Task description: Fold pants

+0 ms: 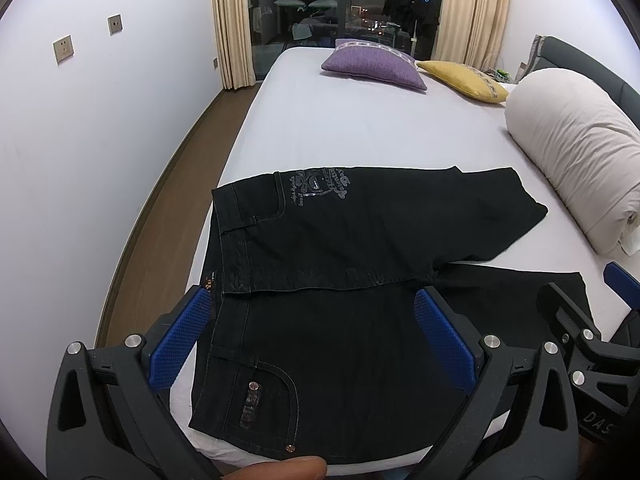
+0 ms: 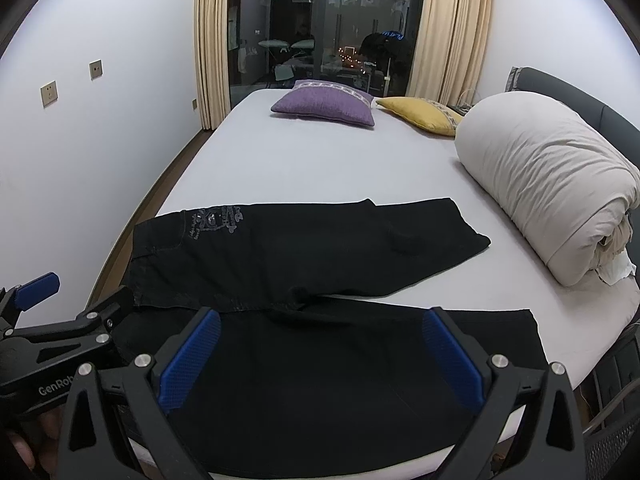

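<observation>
Pants [image 1: 320, 240]; "GenRob" on left tool [image 2: 120, 304]

Left gripper [image 1: 312, 340] and right gripper [image 2: 320, 352] hover side by side above the pants [image 1: 340, 248], jaws spread wide, gripping nothing, fingers pointing forward.

White-sheeted bed [image 2: 304, 168] bearing a purple cushion [image 2: 326, 107] and a yellow cushion [image 2: 420, 114] side by side at its far end, a rolled cream duvet [image 2: 548, 184] along the grey headboard [image 2: 560, 84], with beige curtains [image 2: 452, 28] framing a dark glass door [image 2: 320, 20] and two wall sockets [image 2: 48, 94].
</observation>
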A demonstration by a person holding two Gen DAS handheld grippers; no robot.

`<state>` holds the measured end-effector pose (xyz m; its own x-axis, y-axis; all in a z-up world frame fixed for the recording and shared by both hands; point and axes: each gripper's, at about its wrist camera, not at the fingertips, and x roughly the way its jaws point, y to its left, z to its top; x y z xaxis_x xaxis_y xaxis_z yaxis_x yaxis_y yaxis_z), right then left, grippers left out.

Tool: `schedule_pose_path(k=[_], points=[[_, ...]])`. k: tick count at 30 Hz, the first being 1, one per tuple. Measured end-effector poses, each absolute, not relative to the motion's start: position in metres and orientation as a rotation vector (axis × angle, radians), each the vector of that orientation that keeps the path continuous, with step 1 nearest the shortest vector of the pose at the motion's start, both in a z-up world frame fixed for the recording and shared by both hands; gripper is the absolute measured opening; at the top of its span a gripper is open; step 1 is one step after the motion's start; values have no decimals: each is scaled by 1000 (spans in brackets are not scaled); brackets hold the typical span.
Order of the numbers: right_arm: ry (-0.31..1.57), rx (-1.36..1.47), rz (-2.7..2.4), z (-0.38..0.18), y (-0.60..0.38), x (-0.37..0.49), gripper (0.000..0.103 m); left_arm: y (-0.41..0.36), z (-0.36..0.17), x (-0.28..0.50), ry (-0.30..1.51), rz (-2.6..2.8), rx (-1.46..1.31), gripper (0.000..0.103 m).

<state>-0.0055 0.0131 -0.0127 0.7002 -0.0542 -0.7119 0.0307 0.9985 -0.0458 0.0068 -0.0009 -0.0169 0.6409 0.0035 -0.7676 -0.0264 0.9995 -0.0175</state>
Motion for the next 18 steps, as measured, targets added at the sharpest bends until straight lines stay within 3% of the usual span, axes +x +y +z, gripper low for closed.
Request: schedule_pose_path(k=[18], points=[[798, -33, -52, -17, 14, -6, 103, 2, -23, 6, 883, 15, -30, 103]])
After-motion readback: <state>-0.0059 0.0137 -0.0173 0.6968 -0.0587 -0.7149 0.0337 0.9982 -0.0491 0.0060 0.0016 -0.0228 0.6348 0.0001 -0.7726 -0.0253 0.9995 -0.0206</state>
